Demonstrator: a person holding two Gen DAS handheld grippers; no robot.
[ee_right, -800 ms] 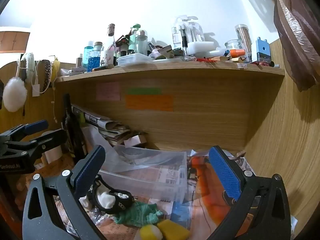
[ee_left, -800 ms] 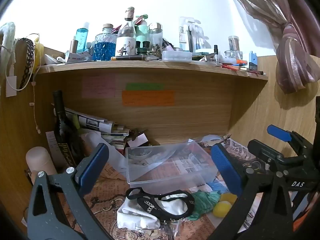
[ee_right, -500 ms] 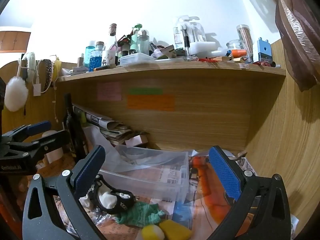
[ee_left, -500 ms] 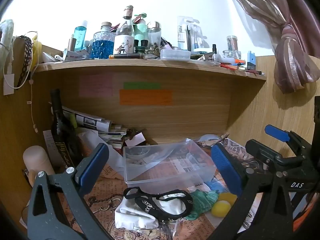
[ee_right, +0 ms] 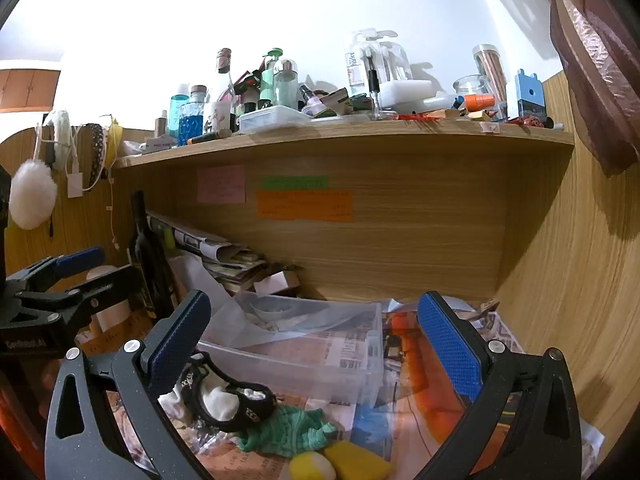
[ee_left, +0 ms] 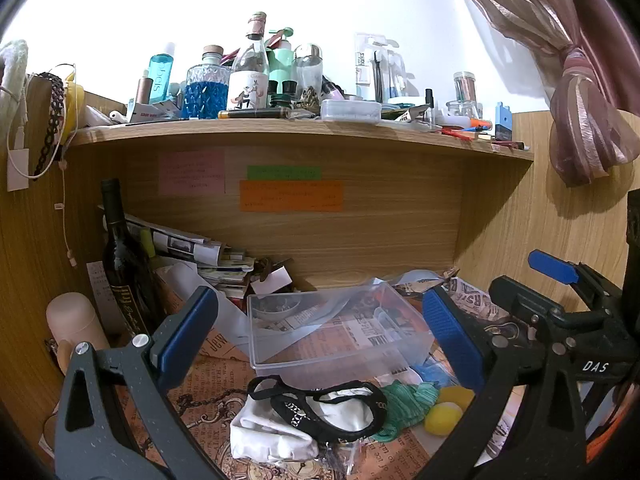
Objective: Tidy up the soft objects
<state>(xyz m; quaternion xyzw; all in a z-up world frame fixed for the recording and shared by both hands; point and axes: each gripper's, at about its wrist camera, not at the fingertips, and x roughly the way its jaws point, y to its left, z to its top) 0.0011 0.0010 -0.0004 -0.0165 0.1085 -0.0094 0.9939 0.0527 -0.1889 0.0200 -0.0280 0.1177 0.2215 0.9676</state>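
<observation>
Over the last moment almost nothing has shifted: my left gripper (ee_left: 320, 328) and right gripper (ee_right: 314, 334) have only drifted slightly, both spread wide and holding nothing, so I judge the sorting hasn't begun. The soft things lie heaped just in front of the clear plastic bin (ee_left: 340, 332): a white cloth (ee_left: 276, 436) with a black strap (ee_left: 320, 408) across it, a green knitted piece (ee_left: 404, 400) beside it, then yellow sponges (ee_left: 444, 418). The bin looks empty. Everything sits on newspaper-print paper (ee_left: 224, 384) in a wooden desk nook under a cluttered shelf (ee_left: 304, 128), a wine bottle (ee_left: 124, 260) standing left.
</observation>
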